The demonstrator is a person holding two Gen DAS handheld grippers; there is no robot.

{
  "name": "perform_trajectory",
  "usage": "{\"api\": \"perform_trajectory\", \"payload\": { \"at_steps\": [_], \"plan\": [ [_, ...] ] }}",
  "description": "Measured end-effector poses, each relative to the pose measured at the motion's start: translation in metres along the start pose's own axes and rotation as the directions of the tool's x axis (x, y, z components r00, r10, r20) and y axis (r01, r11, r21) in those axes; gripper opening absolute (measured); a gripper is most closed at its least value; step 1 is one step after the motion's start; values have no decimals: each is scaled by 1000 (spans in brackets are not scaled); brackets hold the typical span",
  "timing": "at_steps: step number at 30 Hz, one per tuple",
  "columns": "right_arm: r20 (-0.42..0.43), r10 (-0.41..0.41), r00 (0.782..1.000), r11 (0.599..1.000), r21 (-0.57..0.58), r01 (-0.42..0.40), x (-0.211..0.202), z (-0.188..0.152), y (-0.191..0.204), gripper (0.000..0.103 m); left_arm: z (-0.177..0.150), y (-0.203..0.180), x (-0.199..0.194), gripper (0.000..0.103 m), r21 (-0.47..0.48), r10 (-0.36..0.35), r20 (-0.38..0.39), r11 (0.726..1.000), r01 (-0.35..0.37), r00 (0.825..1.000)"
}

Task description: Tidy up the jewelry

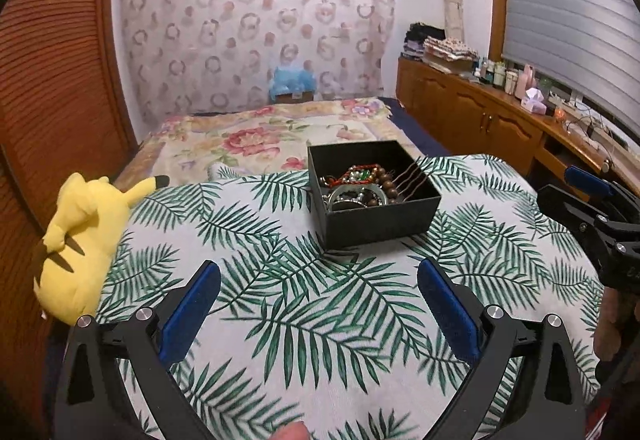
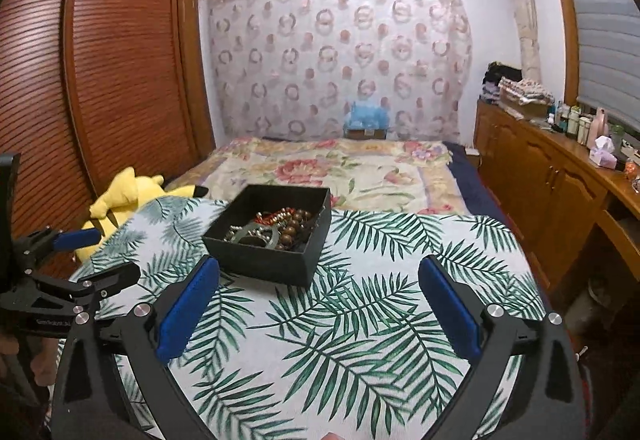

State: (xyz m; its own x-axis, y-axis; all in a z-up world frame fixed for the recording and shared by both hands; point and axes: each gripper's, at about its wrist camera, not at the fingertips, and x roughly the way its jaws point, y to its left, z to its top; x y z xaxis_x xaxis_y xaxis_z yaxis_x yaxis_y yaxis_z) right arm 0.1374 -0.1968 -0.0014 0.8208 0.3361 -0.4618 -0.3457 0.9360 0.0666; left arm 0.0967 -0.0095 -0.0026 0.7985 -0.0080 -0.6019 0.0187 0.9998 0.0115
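With both the left gripper and right gripper spread wide and empty above the leaf-print worktop, the jewelry sits heaped in the black box, so I'd pick pieces singly.

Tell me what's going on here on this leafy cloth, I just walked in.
A person holds a two-finger gripper in each hand over a table with a palm-leaf cloth. Both the left gripper and the right gripper are open and empty, short of an open black box. The box holds a jumble of jewelry: wooden beads, a bangle and hairpins. A yellow plush toy lies at the table's edge.
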Motion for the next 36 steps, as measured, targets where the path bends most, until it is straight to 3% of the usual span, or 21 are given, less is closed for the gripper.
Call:
{"api": "perform_trajectory", "payload": {
  "at_steps": [14, 36],
  "plan": [
    [94, 4, 996, 1000, 9, -5, -54, -1, 8, 100, -3, -8, -55, 95, -2, 31, 109, 1000, -31, 994],
    [87, -5, 996, 1000, 9, 4, -56, -3, 10, 100, -3, -10, -66, 95, -21, 32, 138, 999, -29, 990]
  ]
}}
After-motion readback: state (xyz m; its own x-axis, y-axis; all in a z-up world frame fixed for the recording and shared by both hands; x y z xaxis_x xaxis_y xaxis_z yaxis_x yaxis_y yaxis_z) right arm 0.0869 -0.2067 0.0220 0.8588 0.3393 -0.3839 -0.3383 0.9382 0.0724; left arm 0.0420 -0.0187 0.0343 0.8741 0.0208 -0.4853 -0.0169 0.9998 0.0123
